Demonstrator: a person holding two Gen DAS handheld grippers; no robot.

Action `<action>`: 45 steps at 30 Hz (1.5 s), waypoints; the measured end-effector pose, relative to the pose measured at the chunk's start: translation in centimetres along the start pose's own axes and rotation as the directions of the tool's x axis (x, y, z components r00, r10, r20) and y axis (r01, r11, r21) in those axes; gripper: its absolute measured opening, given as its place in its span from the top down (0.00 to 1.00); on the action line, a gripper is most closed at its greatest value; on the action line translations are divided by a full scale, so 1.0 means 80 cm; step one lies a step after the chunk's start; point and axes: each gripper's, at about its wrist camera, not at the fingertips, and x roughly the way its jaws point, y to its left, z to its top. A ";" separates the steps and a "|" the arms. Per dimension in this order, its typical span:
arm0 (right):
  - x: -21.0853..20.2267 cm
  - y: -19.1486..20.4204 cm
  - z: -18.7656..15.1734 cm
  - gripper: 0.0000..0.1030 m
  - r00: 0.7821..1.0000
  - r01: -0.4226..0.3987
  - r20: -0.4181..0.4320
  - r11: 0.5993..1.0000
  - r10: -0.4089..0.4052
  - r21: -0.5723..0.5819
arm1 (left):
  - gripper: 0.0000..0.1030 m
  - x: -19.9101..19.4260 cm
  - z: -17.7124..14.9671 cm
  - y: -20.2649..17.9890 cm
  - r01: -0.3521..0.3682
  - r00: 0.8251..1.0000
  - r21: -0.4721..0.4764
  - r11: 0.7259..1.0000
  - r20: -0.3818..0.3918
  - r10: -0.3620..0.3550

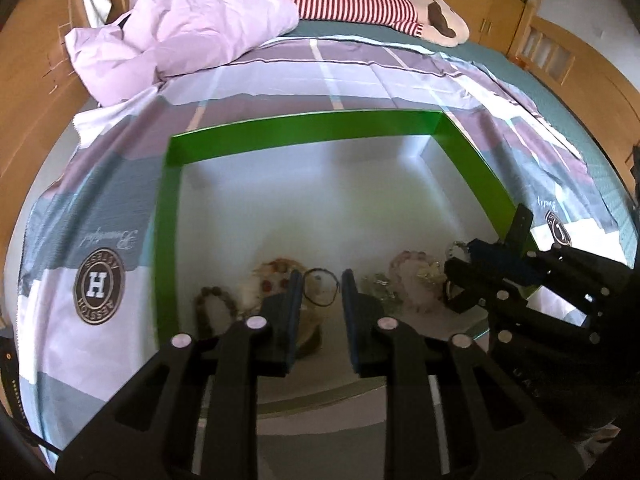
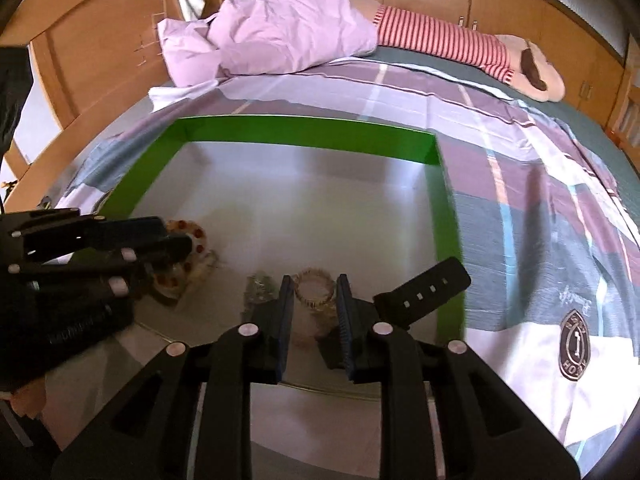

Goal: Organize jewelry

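Both claws, left and right, hover part-open and empty over bracelets clustered along the green-rimmed box's near wall (presumably just dropped there for sorting).

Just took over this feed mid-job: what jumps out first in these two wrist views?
The bright green-walled box with its pale floor dominates, sitting on a plaid bedsheet. Along its near edge lies a cluster of beaded bracelets, with both black grippers poised over them: the left gripper and right gripper, jaws apart. Farther back on the bed are a crumpled lilac quilt and a red-striped plush toy.
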 end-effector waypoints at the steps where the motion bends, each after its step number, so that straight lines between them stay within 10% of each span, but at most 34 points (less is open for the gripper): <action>1: -0.004 -0.002 -0.001 0.68 1.000 0.003 0.005 1.000 -0.003 0.008 | 0.55 0.002 -0.002 -0.002 -0.002 1.000 0.004 1.000 -0.004 0.002; 9: -0.060 -0.001 -0.012 0.06 0.979 0.067 0.192 0.997 -0.070 0.026 | 0.20 -0.036 -0.005 0.014 -0.054 0.995 -0.070 0.996 0.084 0.060; 15: -0.061 0.008 -0.011 0.03 0.972 0.149 0.185 0.989 -0.143 -0.016 | 0.05 -0.051 -0.017 0.023 -0.201 0.969 -0.117 0.973 0.121 0.215; 45: -0.048 -0.007 -0.016 0.03 0.975 0.173 0.134 0.984 -0.178 0.054 | 0.04 -0.037 -0.024 0.013 -0.199 0.978 -0.074 0.977 0.055 0.203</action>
